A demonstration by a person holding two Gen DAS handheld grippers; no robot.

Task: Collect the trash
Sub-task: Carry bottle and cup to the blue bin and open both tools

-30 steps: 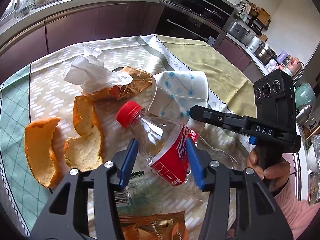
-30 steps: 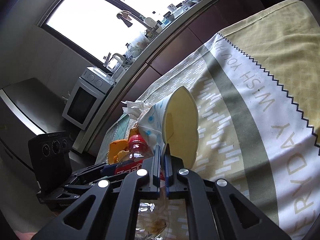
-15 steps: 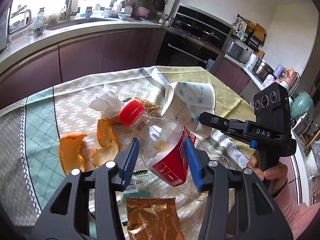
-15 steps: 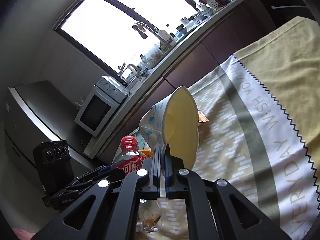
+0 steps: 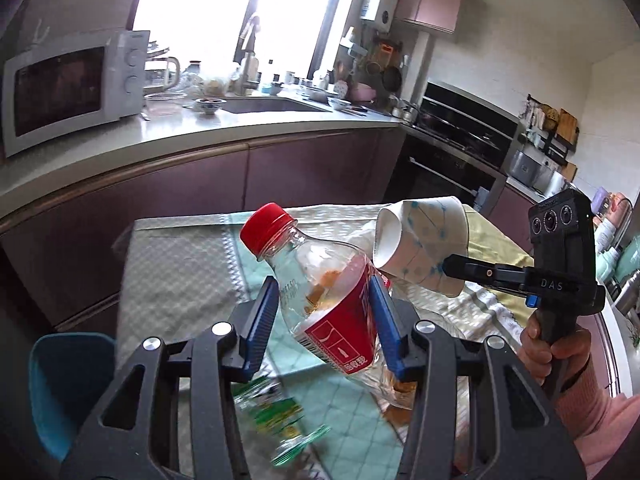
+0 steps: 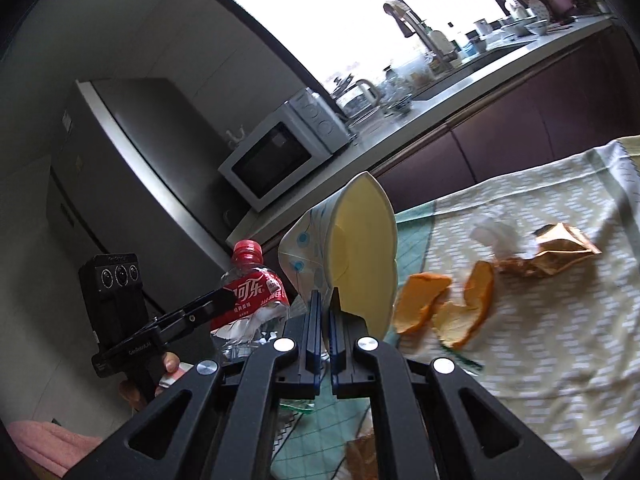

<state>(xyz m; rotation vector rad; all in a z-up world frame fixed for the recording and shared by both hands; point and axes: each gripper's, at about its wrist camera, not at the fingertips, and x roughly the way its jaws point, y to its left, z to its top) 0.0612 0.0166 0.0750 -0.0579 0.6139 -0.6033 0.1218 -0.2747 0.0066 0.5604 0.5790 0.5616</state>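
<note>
Bottle first: in the left wrist view the clear plastic bottle with red cap and red label sits clamped between the blue pads of the left gripper, lifted above the patterned tablecloth. Its long axis runs from the cap at about 11 o'clock down to the base at about 5 o'clock, so it lies tilted across the jaws. At 2 o'clock from the bottle, the right gripper pinches the wall of a crushed white paper cup with blue dots. In the right wrist view the right gripper is clenched on the cup's edge, with the cup standing up at 12 o'clock from the jaws and the bottle at 9 o'clock. Orange peel pieces, a white tissue and a brown wrapper lie on the cloth between 2 and 3 o'clock, nearer to the right hand. I judge both loads must go to a bin, which no view shows.
</note>
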